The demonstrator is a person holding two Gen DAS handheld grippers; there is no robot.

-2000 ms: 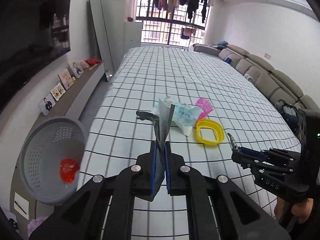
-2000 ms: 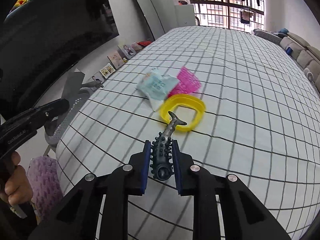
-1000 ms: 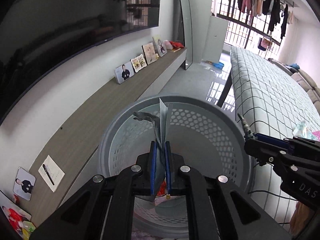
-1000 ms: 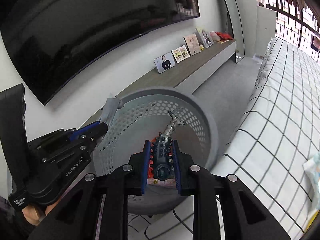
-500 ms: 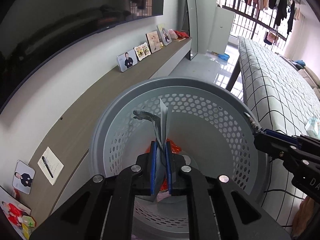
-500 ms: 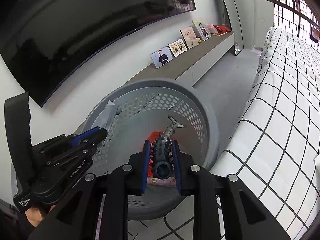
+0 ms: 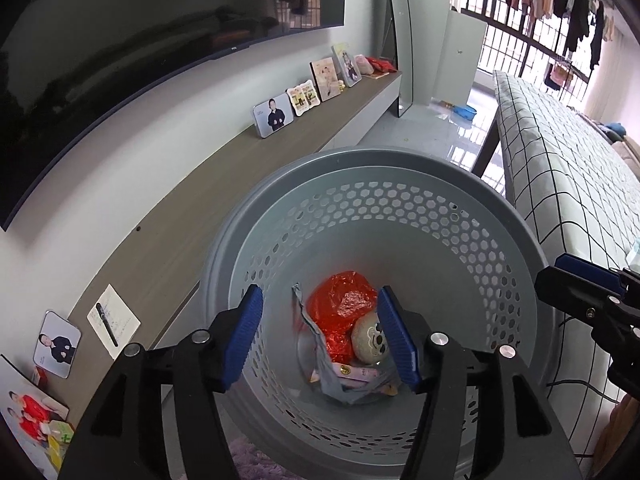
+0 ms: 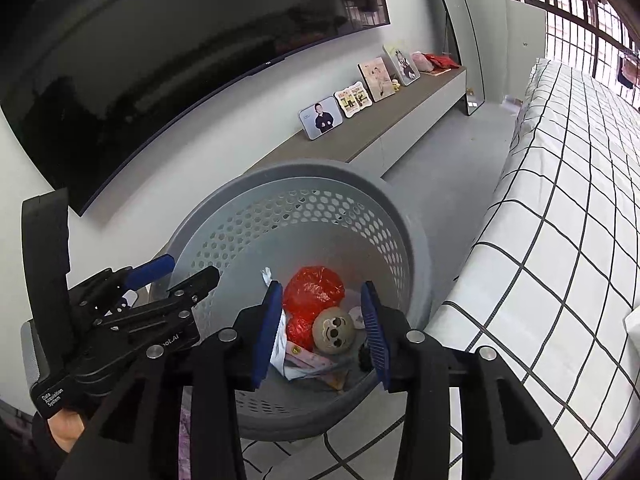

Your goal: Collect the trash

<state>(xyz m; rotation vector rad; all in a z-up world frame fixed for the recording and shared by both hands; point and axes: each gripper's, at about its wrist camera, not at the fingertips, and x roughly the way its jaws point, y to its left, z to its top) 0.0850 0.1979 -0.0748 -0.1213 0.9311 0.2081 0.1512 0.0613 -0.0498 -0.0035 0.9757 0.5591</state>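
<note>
Here both tongs hang over the grey basket [image 7: 500,216], jaws just spread: left gripper [image 7: 320,336] and right gripper [image 8: 322,332] empty. Dropped grey wrapper [image 7: 320,344] lies inside beside the red bag [image 7: 340,304]. Best lift straight clear of the rim. Left handle reads "Data Acquisition System".

Basket [image 7: 496,216] mouth wide open at frame centre, free drop path down the middle. Bottom crowded: red bag [image 7: 340,304], round face toy [image 7: 370,342], wrappers [image 7: 360,376]. Checked bed [image 7: 560,176] edge blocks right side; shelf [image 7: 224,184] with photo frames [image 7: 274,114] hems upper left.
</note>
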